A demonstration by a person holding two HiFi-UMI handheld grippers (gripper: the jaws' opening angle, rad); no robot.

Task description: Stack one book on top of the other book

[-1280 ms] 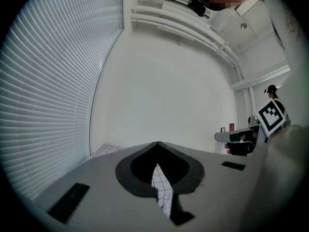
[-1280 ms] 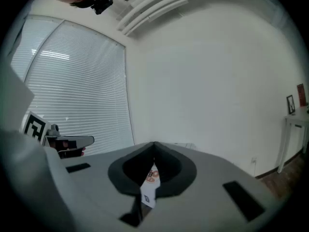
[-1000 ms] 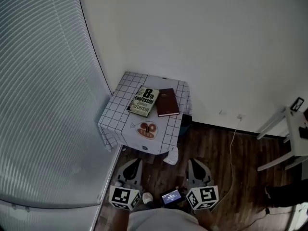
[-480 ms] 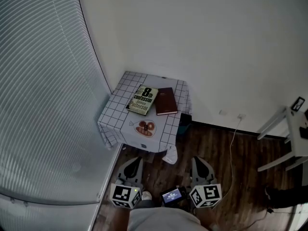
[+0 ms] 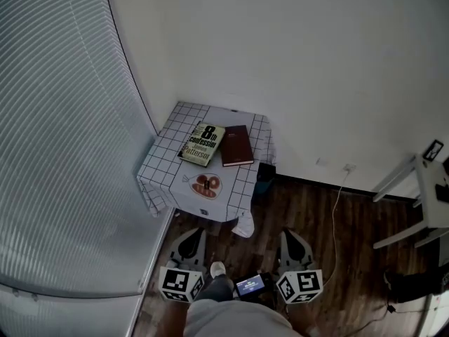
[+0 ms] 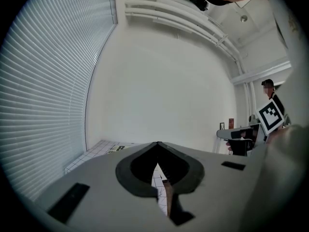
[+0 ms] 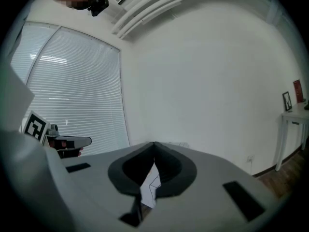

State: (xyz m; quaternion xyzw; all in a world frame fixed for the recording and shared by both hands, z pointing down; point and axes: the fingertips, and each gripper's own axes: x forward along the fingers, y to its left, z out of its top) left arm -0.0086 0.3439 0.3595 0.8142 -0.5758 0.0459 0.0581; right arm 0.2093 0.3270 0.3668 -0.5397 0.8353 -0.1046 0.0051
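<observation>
Maroon rectangular hardback book (image 5: 236,145), where does it lie? asks the first.

On the small square table under a white grid-checked cloth (image 5: 160,166), in the corner of the room, says the second. It lies flat, just beside the pale paperback book with bold black title print (image 5: 201,144), on that one's right. Whether their edges touch I cannot tell.

And the grippers?

Both are low over the dark wooden plank floor (image 5: 316,216), well apart from the table. The left gripper (image 5: 191,236) and the right gripper (image 5: 292,234) point towards it, each with its jaws pressed together on nothing.

What else is around?

A pale dish with brown pieces (image 5: 204,185) sits at the table's near edge, in front of the two books. Grey slatted blinds (image 5: 63,132) fill the left side, and a plain white wall (image 5: 295,69) stands behind. A white-framed side table (image 5: 431,188) is far right.

What lies between grippers and books?

The floor, the hanging cloth and that dish.
</observation>
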